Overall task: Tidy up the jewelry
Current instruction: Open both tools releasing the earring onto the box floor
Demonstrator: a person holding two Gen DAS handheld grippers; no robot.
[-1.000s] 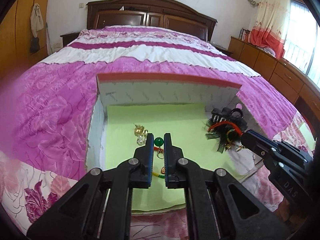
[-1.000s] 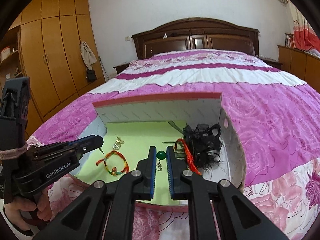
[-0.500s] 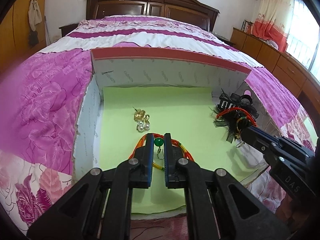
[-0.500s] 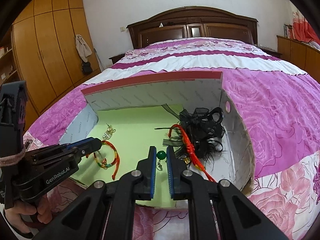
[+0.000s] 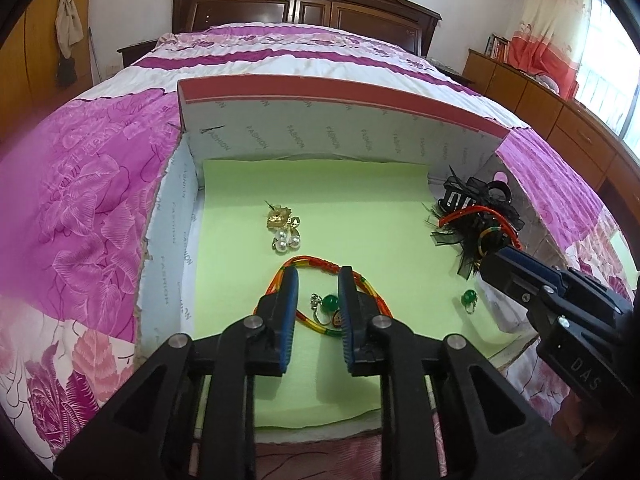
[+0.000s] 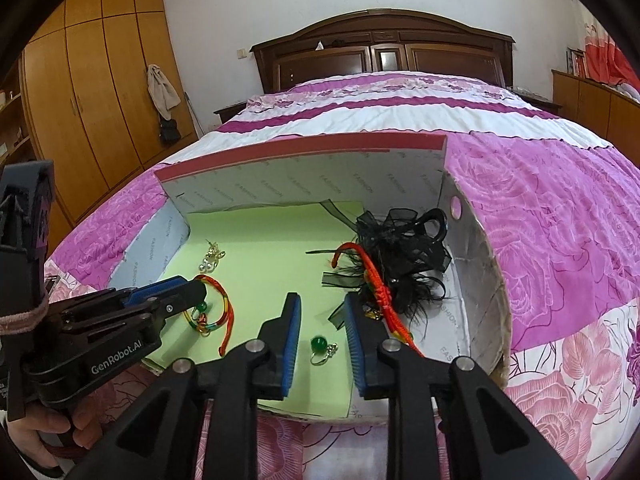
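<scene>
Both hand-held grippers just parted, left [image 5: 318, 286], right [image 6: 319, 312]; round green-bead earrings [image 6: 319, 344] released

My left gripper [image 5: 318, 292] is black plastic with two long fingers, and each finger has a blue ribbed pad [image 5: 289, 312] on its inner side. Round silver screws [image 5: 253, 322] sit where the arms join. My right gripper [image 6: 320, 322] looks the same, black with blue pads and silver screws. White letters on the left one's side say GenRobot.AI. The right one's side has white letters too, reading DAS. A pinkish band [image 6: 22, 316] is wrapped around the left one's handle.
</scene>
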